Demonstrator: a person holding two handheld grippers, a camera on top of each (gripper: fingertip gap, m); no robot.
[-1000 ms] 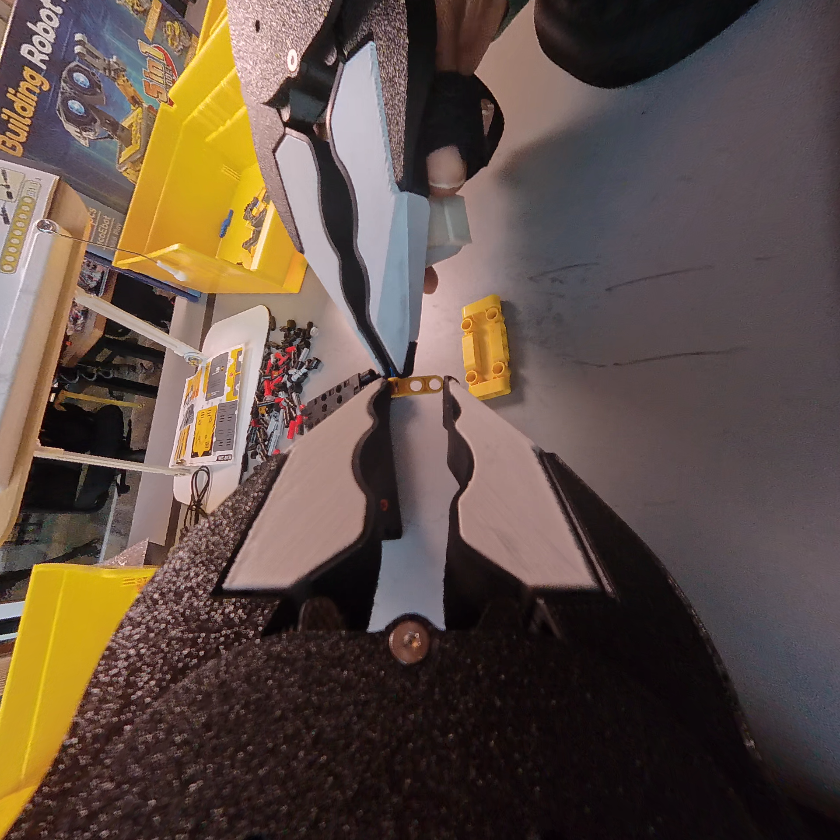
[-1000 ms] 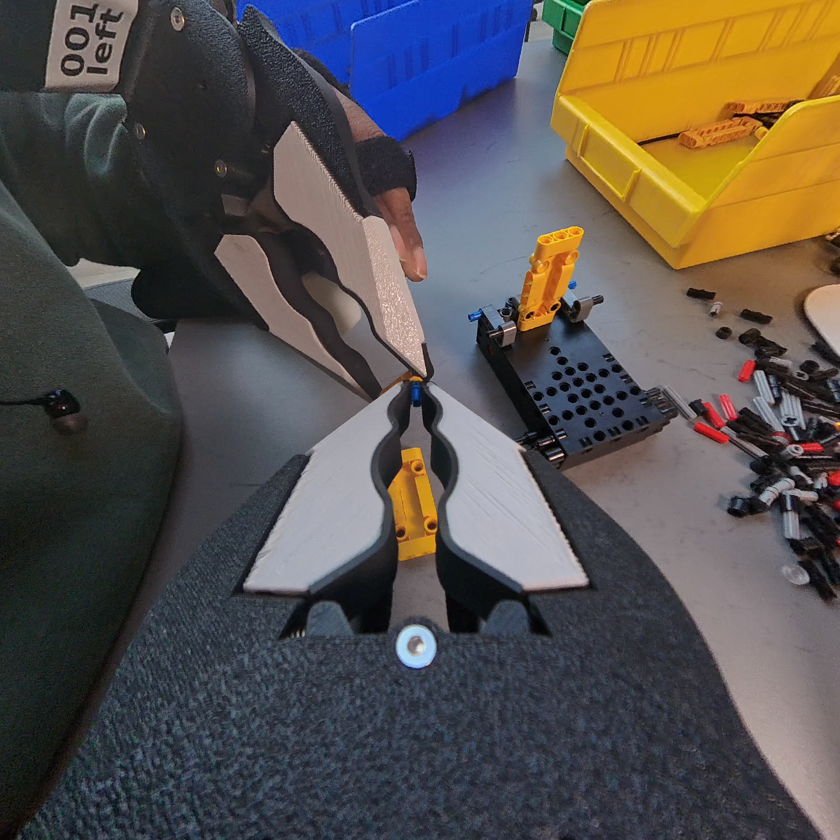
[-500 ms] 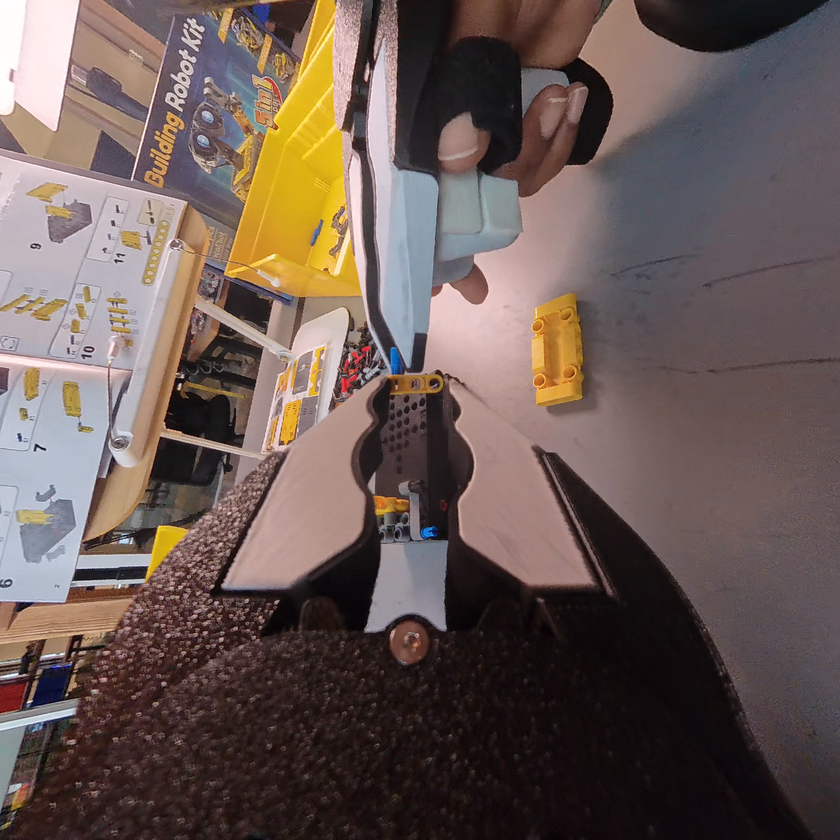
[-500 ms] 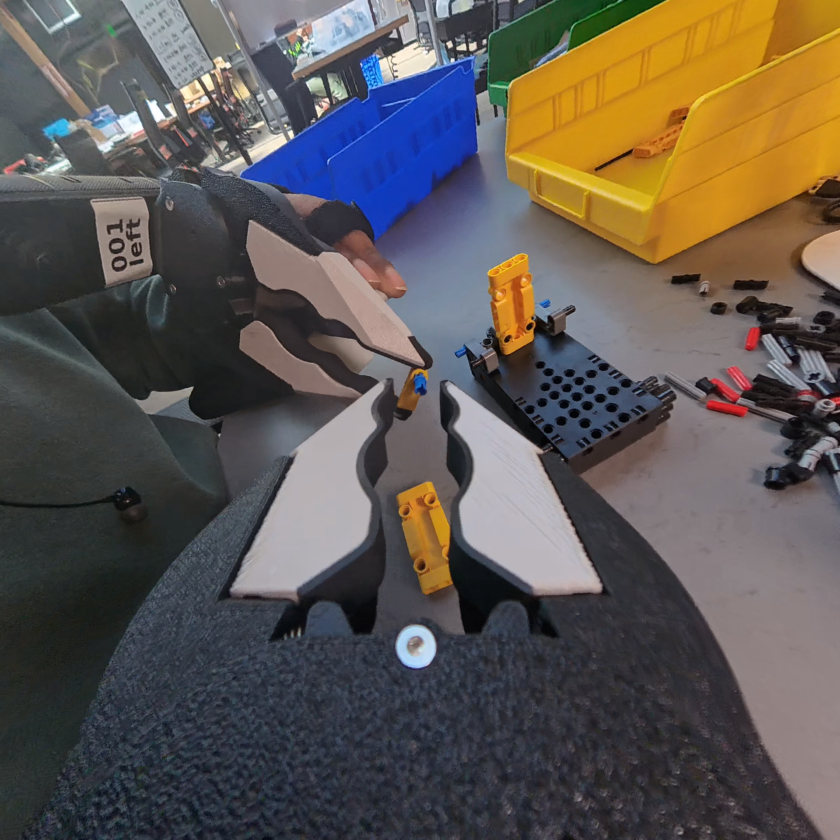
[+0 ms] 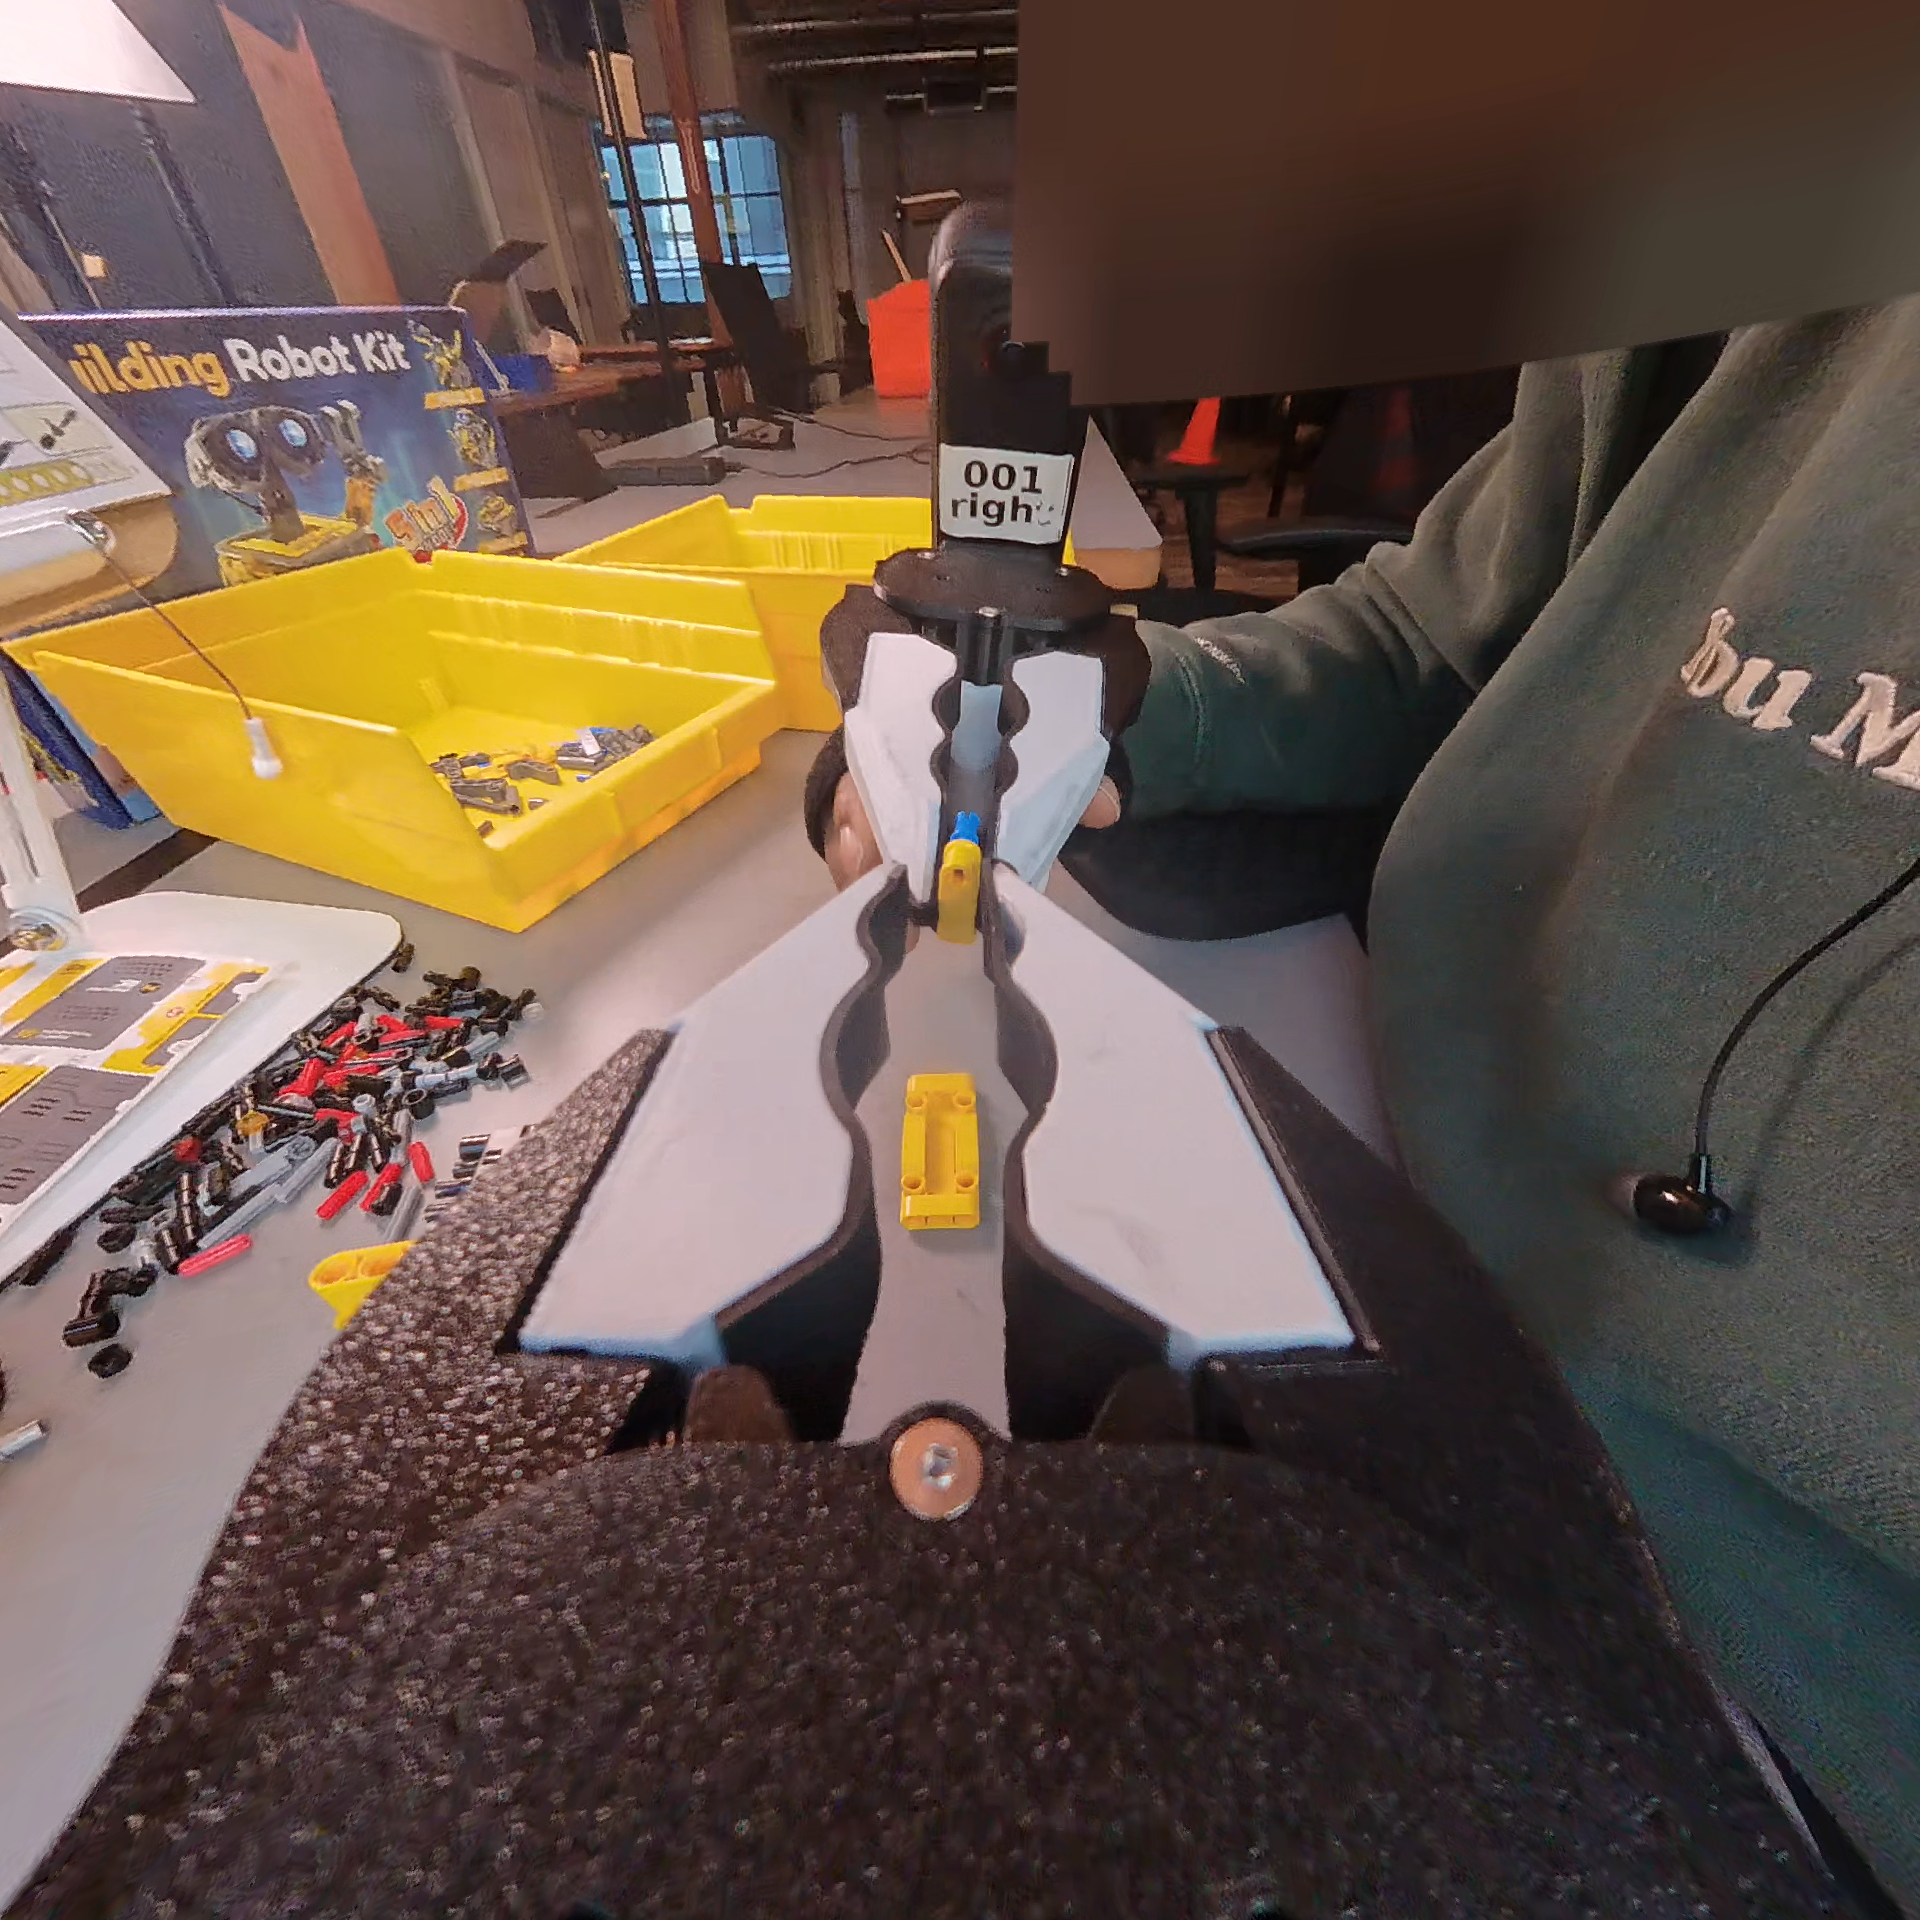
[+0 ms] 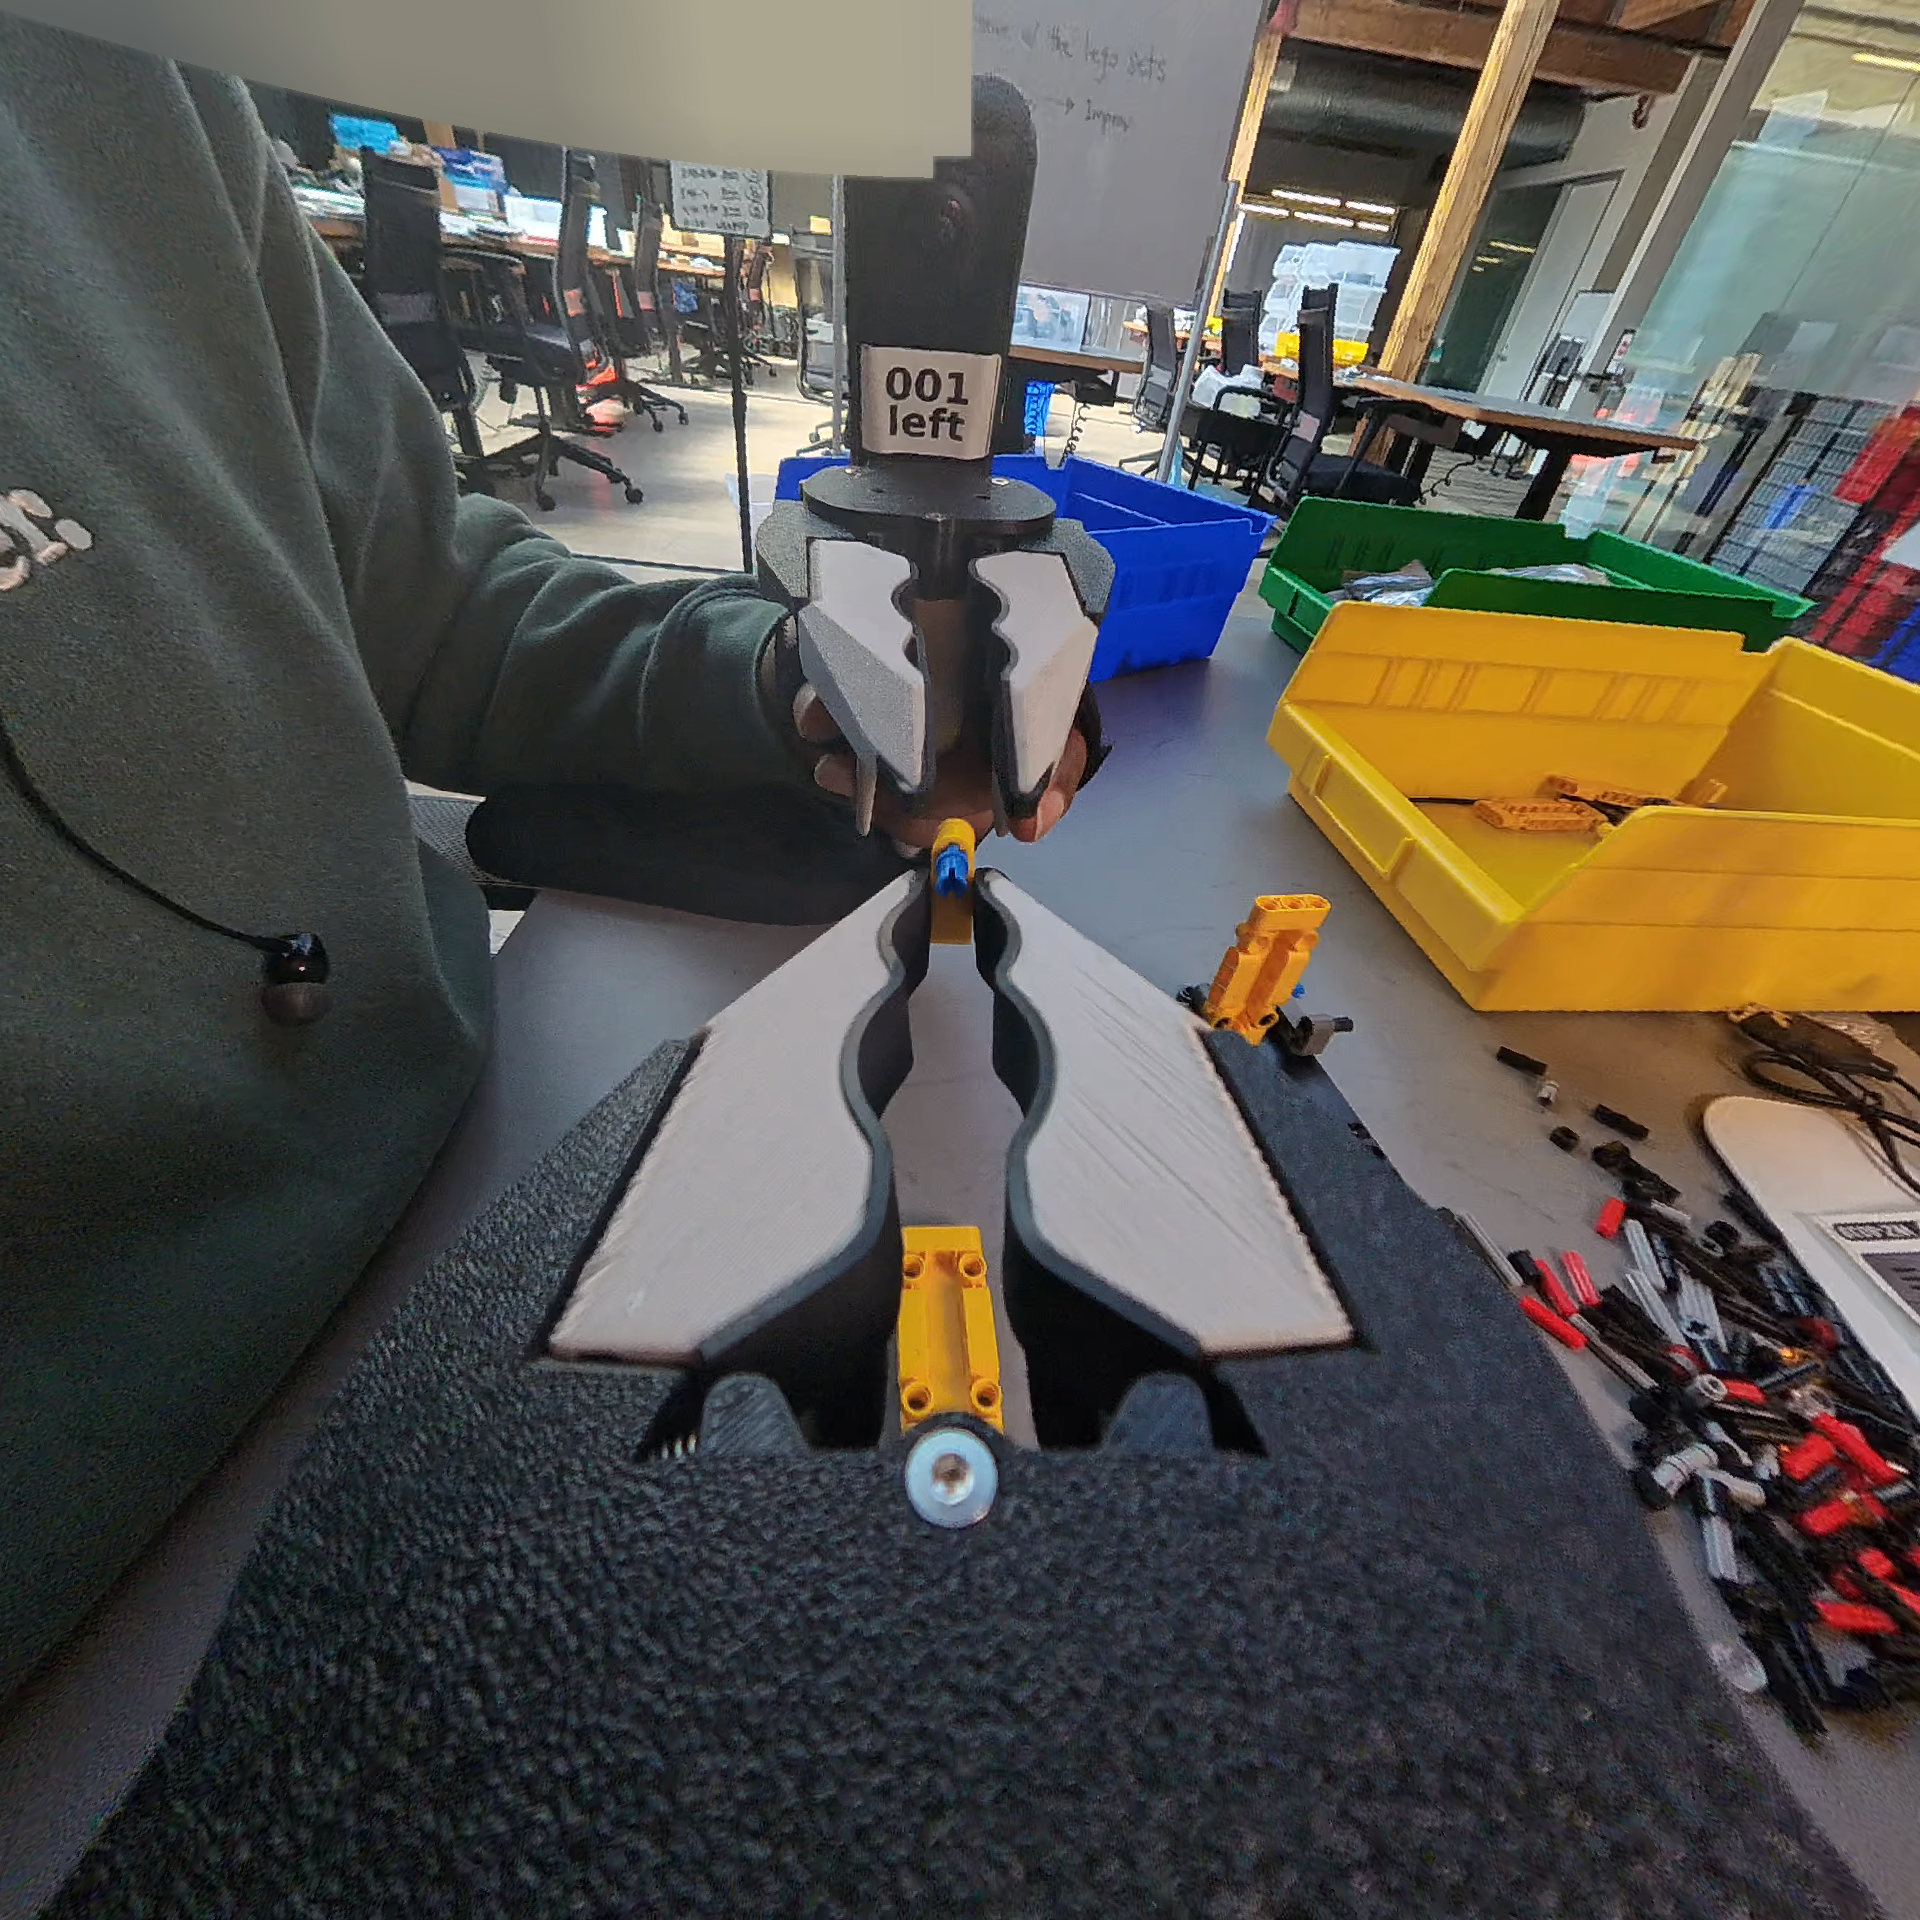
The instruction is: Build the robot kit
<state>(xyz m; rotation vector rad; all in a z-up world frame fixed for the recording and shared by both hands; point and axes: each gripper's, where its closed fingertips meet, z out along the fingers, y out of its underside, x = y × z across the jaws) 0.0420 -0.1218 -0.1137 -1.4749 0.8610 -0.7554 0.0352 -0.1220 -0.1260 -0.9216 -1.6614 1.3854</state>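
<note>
My right gripper (image 6: 951,906) is shut on a small yellow beam (image 6: 951,923) that carries a blue pin (image 6: 948,868) at its top, and holds it upright above the grey table. My left gripper (image 5: 948,896) faces it tip to tip. Its fingers stand apart on either side of the beam (image 5: 956,891) without gripping it. In the right wrist view the left gripper (image 6: 940,816) shows open. A flat yellow panel (image 5: 940,1153) lies on the table under both grippers and also shows in the right wrist view (image 6: 948,1320).
A yellow upright piece on a black plate (image 6: 1262,966) stands to the right. A pile of black, red and grey pins (image 5: 312,1101) lies beside a white board with a printed sheet (image 5: 125,1018). Yellow bins (image 5: 416,707), a blue bin (image 6: 1143,561) and a green bin (image 6: 1507,561) stand behind. A person's green sleeve (image 6: 582,675) is close. Only a small space, under 4 cm, lies between the two pairs of fingers.
The left gripper rolled upright and let go of the yellow beam. The right gripper closed on it. Both grippers rose and now face each other level.
</note>
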